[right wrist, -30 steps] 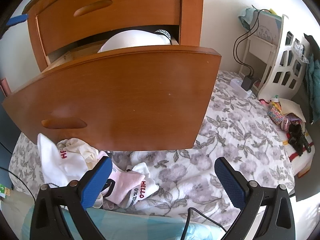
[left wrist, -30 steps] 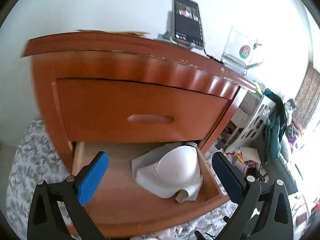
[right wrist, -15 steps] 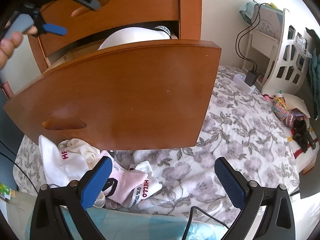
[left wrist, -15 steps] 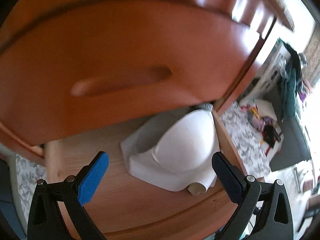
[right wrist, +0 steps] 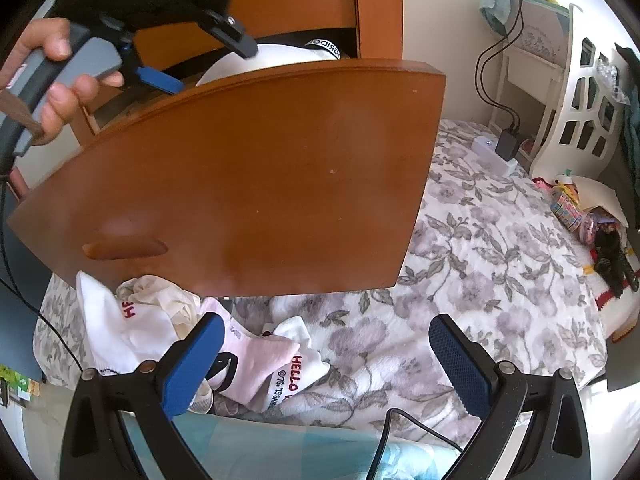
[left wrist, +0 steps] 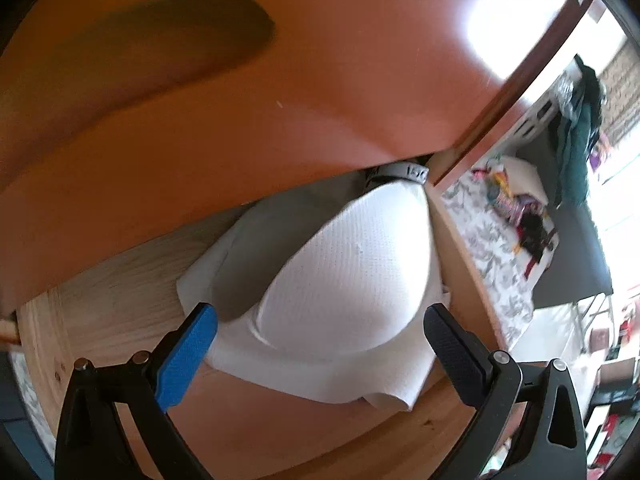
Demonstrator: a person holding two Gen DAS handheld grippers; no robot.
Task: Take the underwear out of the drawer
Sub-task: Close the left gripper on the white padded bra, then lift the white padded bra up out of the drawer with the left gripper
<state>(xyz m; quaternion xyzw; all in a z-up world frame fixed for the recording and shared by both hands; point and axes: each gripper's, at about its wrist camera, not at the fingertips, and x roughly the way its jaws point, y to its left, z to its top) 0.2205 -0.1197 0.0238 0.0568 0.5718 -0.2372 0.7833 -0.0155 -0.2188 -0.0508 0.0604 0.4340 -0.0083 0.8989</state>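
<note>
A white padded bra point(left wrist: 344, 284) lies in the open lower drawer point(left wrist: 100, 312), with a grey elastic waistband point(left wrist: 400, 170) showing behind it. My left gripper point(left wrist: 320, 344) hangs open just above the bra, its fingers straddling the cup without touching it. In the right wrist view the same bra point(right wrist: 280, 58) peeks over the drawer's wooden front point(right wrist: 260, 184), and the left gripper point(right wrist: 200, 60), held by a hand point(right wrist: 52, 80), reaches into the drawer. My right gripper point(right wrist: 320, 360) is open and empty, low in front of the drawer.
The upper drawer front point(left wrist: 200, 80) overhangs the open drawer closely. Socks and white garments point(right wrist: 168, 340) lie piled on a floral bedspread point(right wrist: 480, 280) below the drawer. A white shelf unit point(right wrist: 568, 92) with a charger stands at the right.
The left gripper has moved forward and down into the drawer, so the bra now fills the space between its fingers. The right gripper has barely moved.
</note>
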